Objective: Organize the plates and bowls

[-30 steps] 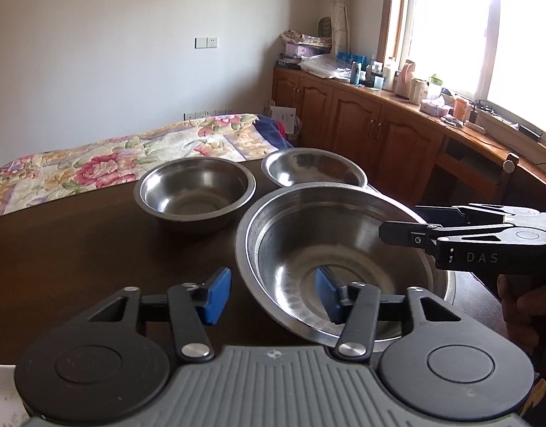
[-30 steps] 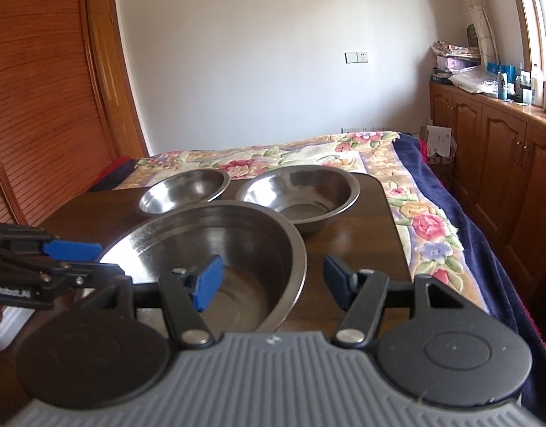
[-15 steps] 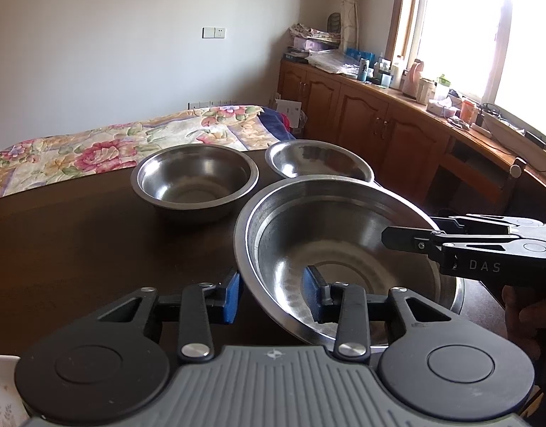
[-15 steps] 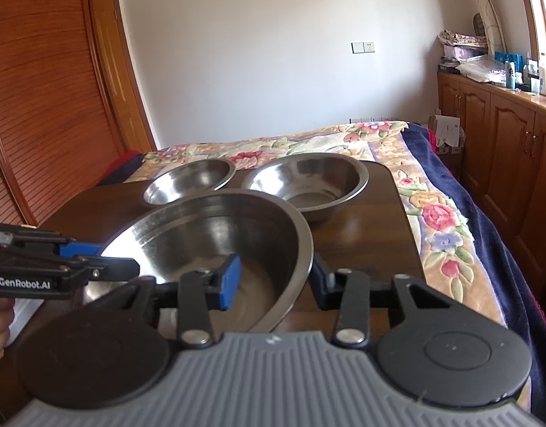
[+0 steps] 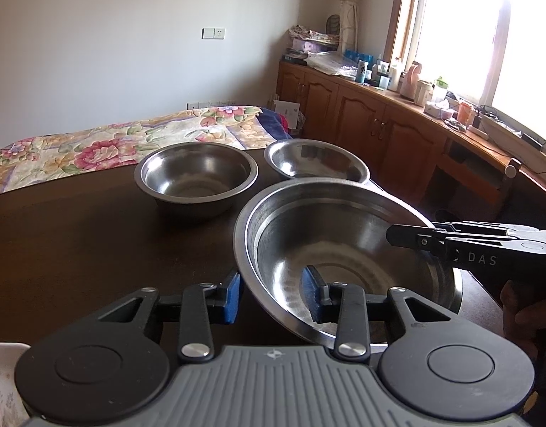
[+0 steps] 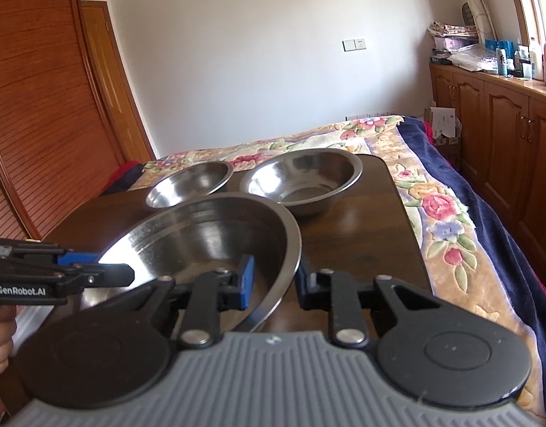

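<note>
A large steel bowl (image 5: 344, 235) (image 6: 209, 235) sits nearest on the dark wooden table (image 5: 95, 242). My left gripper (image 5: 271, 293) straddles its left rim, one blue pad outside and one inside, shut on the rim. My right gripper (image 6: 274, 281) clamps the opposite rim in the same way. Each gripper also shows in the other's view: the right gripper (image 5: 408, 236) reaches in from the right, the left gripper (image 6: 123, 277) from the left. Two smaller steel bowls stand behind, the left bowl (image 5: 196, 178) (image 6: 189, 185) and the right bowl (image 5: 315, 160) (image 6: 301, 181).
A bed with a floral quilt (image 5: 95, 149) (image 6: 433, 206) lies beyond and right of the table. Wooden cabinets (image 5: 379, 124) with clutter run under the window. A hand (image 5: 522, 313) holds the right gripper. A wooden door (image 6: 41, 124) stands at the left.
Both grippers have narrowed from wide open onto the large bowl's rim and moved slightly forward. The two rear bowls have not moved.
</note>
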Motion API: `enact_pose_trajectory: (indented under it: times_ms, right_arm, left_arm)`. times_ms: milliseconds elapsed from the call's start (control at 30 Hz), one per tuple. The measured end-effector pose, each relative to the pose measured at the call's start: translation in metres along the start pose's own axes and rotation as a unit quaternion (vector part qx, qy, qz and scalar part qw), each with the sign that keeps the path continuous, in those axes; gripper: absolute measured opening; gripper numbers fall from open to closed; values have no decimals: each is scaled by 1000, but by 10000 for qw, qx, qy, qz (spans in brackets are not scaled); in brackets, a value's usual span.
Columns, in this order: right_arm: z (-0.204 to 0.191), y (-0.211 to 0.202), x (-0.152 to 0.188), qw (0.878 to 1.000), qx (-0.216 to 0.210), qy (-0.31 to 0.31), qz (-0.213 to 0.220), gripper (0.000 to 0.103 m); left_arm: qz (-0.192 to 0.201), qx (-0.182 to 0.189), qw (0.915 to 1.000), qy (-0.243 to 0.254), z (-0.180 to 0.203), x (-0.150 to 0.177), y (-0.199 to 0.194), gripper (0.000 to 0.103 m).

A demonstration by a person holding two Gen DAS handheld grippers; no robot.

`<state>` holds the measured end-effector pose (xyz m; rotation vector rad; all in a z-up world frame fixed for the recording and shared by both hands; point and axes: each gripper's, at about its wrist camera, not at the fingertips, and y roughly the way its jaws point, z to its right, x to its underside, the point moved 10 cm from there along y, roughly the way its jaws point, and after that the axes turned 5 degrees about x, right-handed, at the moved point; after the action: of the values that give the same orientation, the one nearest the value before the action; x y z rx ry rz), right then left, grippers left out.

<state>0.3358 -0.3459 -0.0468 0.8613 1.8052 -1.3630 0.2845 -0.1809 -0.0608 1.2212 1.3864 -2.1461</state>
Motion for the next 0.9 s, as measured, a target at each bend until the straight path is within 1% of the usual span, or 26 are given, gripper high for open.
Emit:
enact_pose_trajectory:
  times_ms: [500, 700, 900]
  right_arm:
    - [-21, -22, -14, 9996, -46, -154, 253, 26]
    - [-31, -26, -12, 9993, -116, -203, 281, 26]
    - [-42, -25, -4, 9993, -181, -234, 207, 26]
  left_arm:
    - [302, -22, 9995, -4, -2, -3, -32, 38]
    - [371, -64, 9993, -21, -6, -1, -46, 38]
    - [382, -106, 9992, -103, -11, 8, -57, 38]
